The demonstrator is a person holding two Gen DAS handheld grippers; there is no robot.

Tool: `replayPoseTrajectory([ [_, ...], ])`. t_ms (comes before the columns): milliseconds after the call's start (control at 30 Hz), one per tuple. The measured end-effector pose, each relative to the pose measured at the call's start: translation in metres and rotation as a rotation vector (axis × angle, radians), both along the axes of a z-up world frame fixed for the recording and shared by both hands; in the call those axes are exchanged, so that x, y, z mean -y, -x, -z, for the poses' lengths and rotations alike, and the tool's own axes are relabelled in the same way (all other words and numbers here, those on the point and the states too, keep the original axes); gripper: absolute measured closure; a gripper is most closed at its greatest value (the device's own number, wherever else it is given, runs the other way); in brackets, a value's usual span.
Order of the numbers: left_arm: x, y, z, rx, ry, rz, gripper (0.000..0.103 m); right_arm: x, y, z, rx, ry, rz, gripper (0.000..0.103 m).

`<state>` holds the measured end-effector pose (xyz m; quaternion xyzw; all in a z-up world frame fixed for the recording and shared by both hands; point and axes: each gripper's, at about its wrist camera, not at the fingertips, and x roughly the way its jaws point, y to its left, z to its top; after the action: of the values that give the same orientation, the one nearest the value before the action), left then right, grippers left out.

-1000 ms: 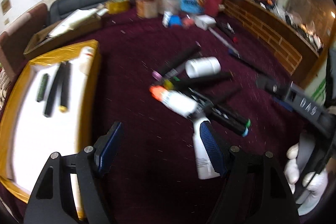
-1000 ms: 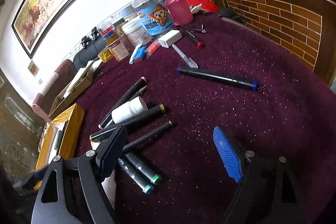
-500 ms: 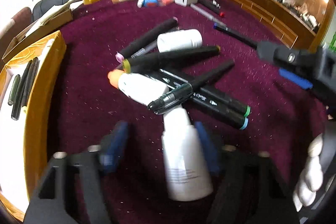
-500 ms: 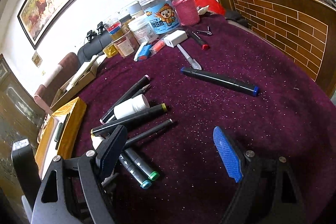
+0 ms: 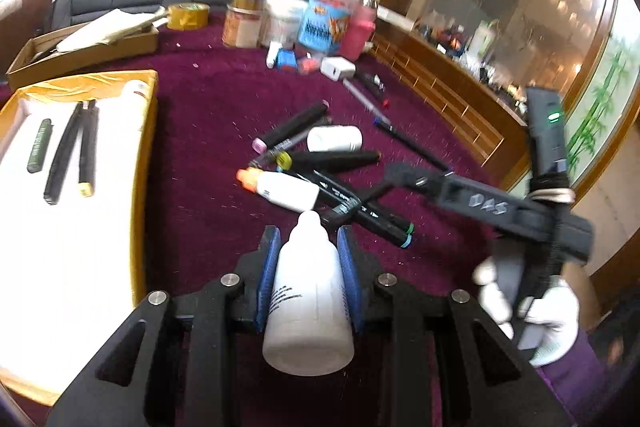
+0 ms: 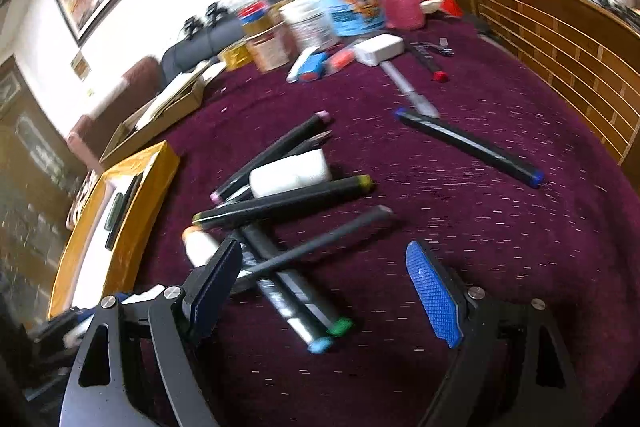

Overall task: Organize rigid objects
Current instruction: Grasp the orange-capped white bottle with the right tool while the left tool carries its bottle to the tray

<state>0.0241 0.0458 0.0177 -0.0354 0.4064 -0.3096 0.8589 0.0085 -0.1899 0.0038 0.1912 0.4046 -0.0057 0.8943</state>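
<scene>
My left gripper [image 5: 306, 243] is shut on a white squeeze bottle [image 5: 308, 303] and holds it above the purple cloth. Beyond it lies a pile of black markers [image 5: 360, 203], a white bottle with an orange cap [image 5: 280, 189] and a small white bottle [image 5: 336, 139]. A yellow-rimmed tray [image 5: 144, 131] at the left holds several dark markers [image 5: 66, 151]. My right gripper [image 6: 324, 275] is open and empty just in front of the same pile of markers [image 6: 288, 203]; its body also shows in the left wrist view [image 5: 500, 207]. A blue-capped marker [image 6: 468, 145] lies apart.
Jars and canisters [image 5: 316, 23] stand at the back with a white adapter [image 5: 338, 67] and small items. A cardboard box [image 5: 80, 47] sits at back left. A wooden brick-pattern ledge [image 6: 560, 39] borders the right side.
My left gripper closed on the white squeeze bottle and lifted it back from the pile. My right gripper moved closer to the markers and stayed open.
</scene>
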Motion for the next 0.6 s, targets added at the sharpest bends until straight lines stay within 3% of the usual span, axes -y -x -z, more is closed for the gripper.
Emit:
replayPoseTrajectory([
  [167, -0.035, -0.001, -0.016, 0.015, 0.063, -0.039, 0.076, -0.058, -0.027, -0.005, -0.013, 0.112, -0.196, 0.026],
  [300, -0.065, -0.007, -0.021, 0.009, 0.089, -0.095, 0.076, -0.102, -0.05, 0.006, -0.074, 0.233, -0.332, 0.049],
  [500, -0.113, -0.019, -0.024, 0.024, 0.095, -0.203, 0.076, -0.135, -0.079, 0.029, -0.179, 0.344, -0.39, 0.075],
  [600, -0.136, -0.025, -0.022, 0.022, 0.095, -0.256, 0.076, -0.139, -0.081, 0.029, -0.183, 0.333, -0.386, 0.079],
])
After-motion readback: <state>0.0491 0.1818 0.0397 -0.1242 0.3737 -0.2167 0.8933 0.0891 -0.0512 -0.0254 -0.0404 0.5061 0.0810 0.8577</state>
